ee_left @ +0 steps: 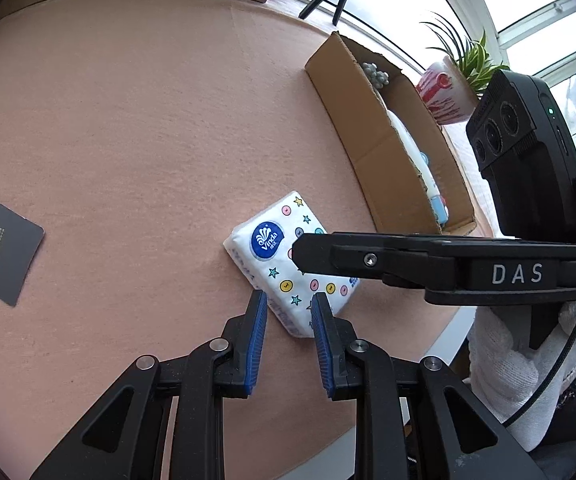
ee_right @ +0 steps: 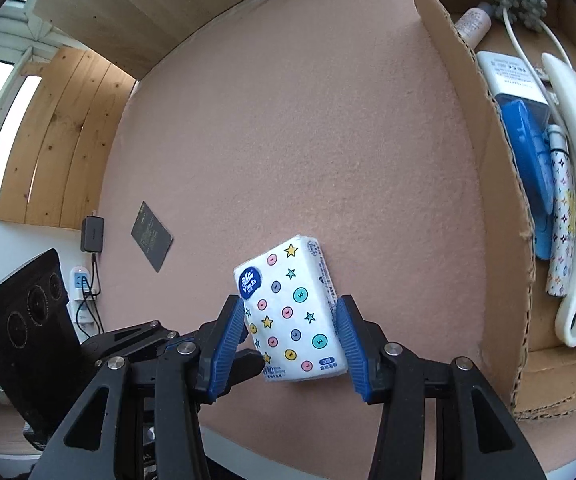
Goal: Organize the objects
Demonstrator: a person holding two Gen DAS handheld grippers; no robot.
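Note:
A white tissue pack (ee_left: 272,256) (ee_right: 291,312) printed with stars and dots lies on the pink felt mat (ee_left: 128,140). In the right wrist view my right gripper (ee_right: 291,312) straddles the pack, its blue pads against both long sides. The left wrist view shows this gripper from the side (ee_left: 299,254), reaching in over the pack. My left gripper (ee_left: 288,304) is open at the pack's near edge, one finger beside the edge and the other over the near corner. Its dark fingertip (ee_right: 248,360) shows by the pack's corner.
An open cardboard box (ee_left: 371,136) (ee_right: 499,200) stands right of the pack, holding bottles, a tube, a blue case and a patterned pen. A black card (ee_left: 0,240) (ee_right: 152,236) lies at the mat's left. A potted plant (ee_left: 447,92) stands behind the box. A gloved hand (ee_left: 527,360) holds the right gripper.

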